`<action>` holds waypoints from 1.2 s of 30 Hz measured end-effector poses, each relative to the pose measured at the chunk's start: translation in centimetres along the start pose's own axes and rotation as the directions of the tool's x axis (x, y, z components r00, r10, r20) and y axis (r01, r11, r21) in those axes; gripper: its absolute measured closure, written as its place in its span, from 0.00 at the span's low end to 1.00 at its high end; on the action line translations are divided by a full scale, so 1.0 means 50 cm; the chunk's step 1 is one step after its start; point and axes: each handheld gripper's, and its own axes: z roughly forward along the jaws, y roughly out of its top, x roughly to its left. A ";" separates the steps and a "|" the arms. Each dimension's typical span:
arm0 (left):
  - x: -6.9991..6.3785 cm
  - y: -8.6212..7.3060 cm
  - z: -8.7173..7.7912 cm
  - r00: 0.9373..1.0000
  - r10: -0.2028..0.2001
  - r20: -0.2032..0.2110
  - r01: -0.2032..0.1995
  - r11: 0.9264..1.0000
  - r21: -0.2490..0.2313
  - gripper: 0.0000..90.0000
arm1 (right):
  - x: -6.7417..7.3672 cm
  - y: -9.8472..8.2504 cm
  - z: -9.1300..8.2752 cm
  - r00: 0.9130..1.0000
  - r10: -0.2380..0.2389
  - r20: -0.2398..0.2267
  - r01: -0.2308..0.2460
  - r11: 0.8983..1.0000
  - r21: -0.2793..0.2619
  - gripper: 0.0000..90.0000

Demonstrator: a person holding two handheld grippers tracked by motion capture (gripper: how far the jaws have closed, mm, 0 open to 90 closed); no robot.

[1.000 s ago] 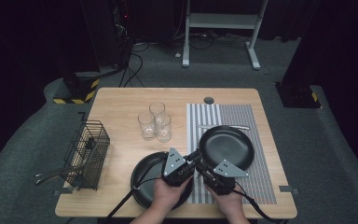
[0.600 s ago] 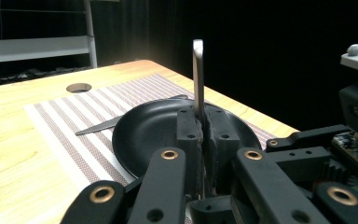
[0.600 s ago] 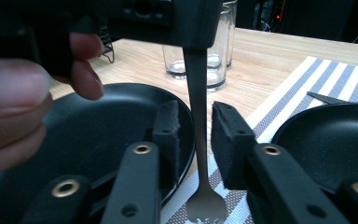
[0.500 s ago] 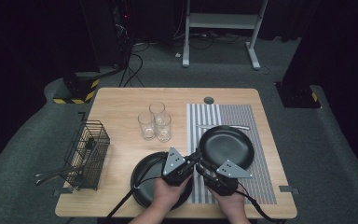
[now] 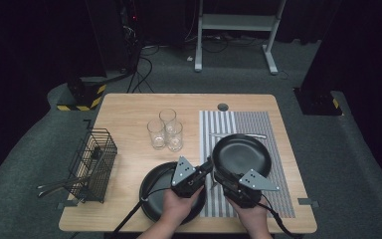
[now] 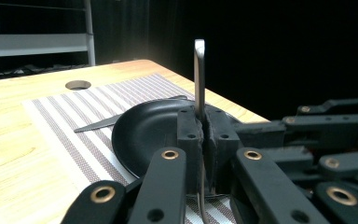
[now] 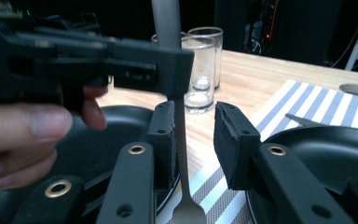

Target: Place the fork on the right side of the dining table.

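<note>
Nearby, glasses (image 5: 165,129) beyond black plates (image 5: 241,153).

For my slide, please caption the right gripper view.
Left gripper holds a fork upright between the open right gripper jaws.
</note>
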 end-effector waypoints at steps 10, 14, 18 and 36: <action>0.000 -0.002 -0.001 1.000 -0.002 0.000 0.002 1.000 -0.006 0.95 | -0.003 0.037 -0.008 1.000 -0.014 0.001 0.014 0.999 -0.029 0.76; -0.001 -0.002 -0.001 1.000 -0.002 0.000 0.002 1.000 -0.007 0.96 | -0.003 0.054 -0.012 1.000 -0.017 0.004 0.017 0.999 -0.041 0.75; -0.001 -0.003 -0.001 1.000 -0.005 0.002 0.005 1.000 -0.007 0.96 | -0.002 0.070 -0.014 1.000 -0.016 0.007 0.017 0.998 -0.054 0.74; -0.003 -0.004 0.000 1.000 -0.006 0.016 0.006 1.000 -0.008 0.96 | 0.018 0.095 0.004 1.000 -0.022 -0.009 0.021 0.997 -0.073 0.67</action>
